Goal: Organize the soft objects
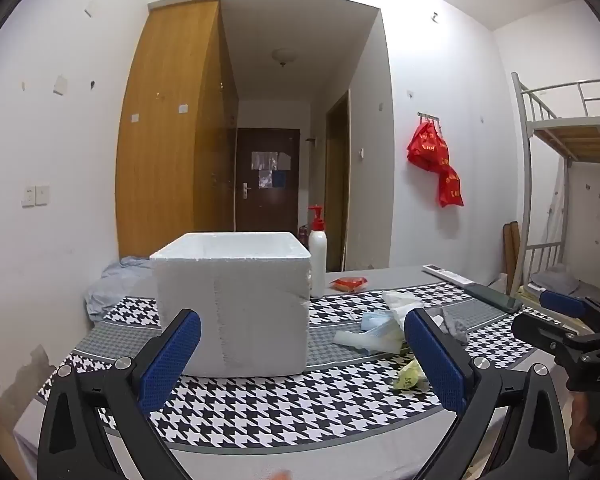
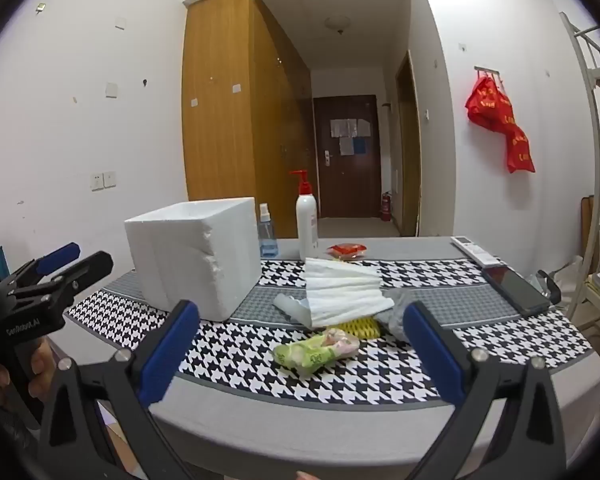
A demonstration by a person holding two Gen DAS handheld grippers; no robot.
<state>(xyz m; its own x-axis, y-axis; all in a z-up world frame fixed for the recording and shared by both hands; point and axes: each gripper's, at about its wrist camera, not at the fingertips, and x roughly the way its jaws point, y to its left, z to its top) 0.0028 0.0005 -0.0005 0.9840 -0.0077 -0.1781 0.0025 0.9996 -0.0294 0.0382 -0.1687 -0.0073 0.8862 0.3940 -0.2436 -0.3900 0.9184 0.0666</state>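
Item: my left fingers [image 1: 302, 356], spread as wide as they go, nothing between them. They frame the white open-topped foam box [image 1: 232, 300], which stands straight ahead between the two blue pads; I judge it the bin for the soft things, so this hand waits facing it.

Item: my right fingers [image 2: 300, 354], equally wide apart and empty, hanging short of the heap, not touching it. I take that as readiness for a first pick.

Item: green-and-pink crinkled plastic packet [image 2: 316, 350], nearest piece, lying just ahead between my right pads (the likely first grab, being loose and unobstructed).

Item: yellow foam net sleeve [image 2: 360, 328], just beyond the packet, partly tucked under the white folded paper-like cloth [image 2: 344, 292], which lies further out still.

Item: grey crumpled cloth [image 2: 400, 312], close against the inner side of my right-hand pad.

Item: black-and-white houndstooth table [image 2: 260, 360] carrying everything.

Item: white pump bottle with red top [image 2: 306, 220], small clear spray bottle [image 2: 267, 236], red packet [image 2: 346, 250], white remote [image 2: 474, 252], dark phone [image 2: 514, 288], all beyond the heap, hard goods or unclear, so probably left alone.
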